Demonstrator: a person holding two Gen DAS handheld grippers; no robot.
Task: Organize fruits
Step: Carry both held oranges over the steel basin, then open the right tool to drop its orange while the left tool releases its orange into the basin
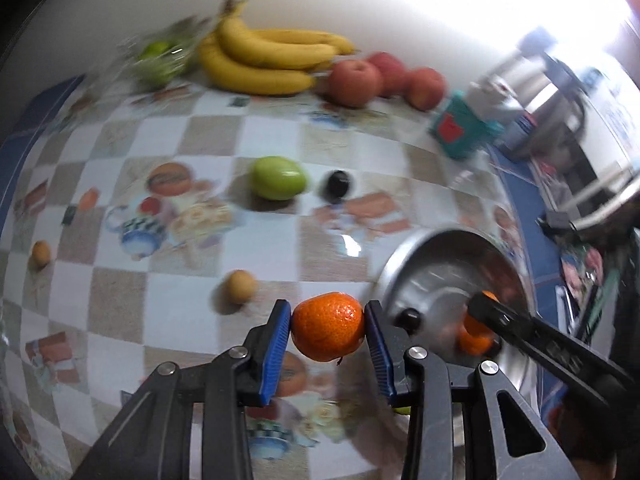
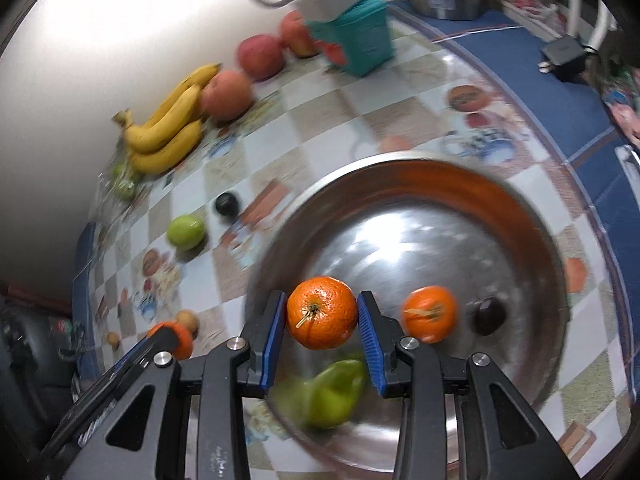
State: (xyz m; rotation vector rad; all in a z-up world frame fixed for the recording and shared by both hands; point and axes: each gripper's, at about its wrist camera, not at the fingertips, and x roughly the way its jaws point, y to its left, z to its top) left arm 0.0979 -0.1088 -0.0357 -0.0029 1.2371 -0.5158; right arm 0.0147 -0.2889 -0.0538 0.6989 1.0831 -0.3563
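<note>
My left gripper (image 1: 327, 307) is shut on an orange tangerine (image 1: 326, 330), held above the checked tablecloth just left of the steel bowl (image 1: 436, 246). My right gripper (image 2: 322, 298) is shut on a second tangerine (image 2: 322, 314), stem toward the camera, over the steel bowl (image 2: 400, 162). In the bowl lie another tangerine (image 2: 430, 318), a dark round fruit (image 2: 488, 316) and a green pear-like fruit (image 2: 334, 396). The left wrist view shows the right gripper's black fingers (image 1: 496, 314) over the bowl. The left gripper's tangerine (image 2: 181, 338) shows at the lower left of the right wrist view.
On the cloth lie a green fruit (image 1: 278, 178), a dark plum (image 1: 338, 186) and two small tan fruits (image 1: 240, 286). Bananas (image 1: 264, 58), red apples (image 1: 356, 82), a bag of green fruit (image 1: 158, 60) and a teal box (image 1: 460, 130) line the wall.
</note>
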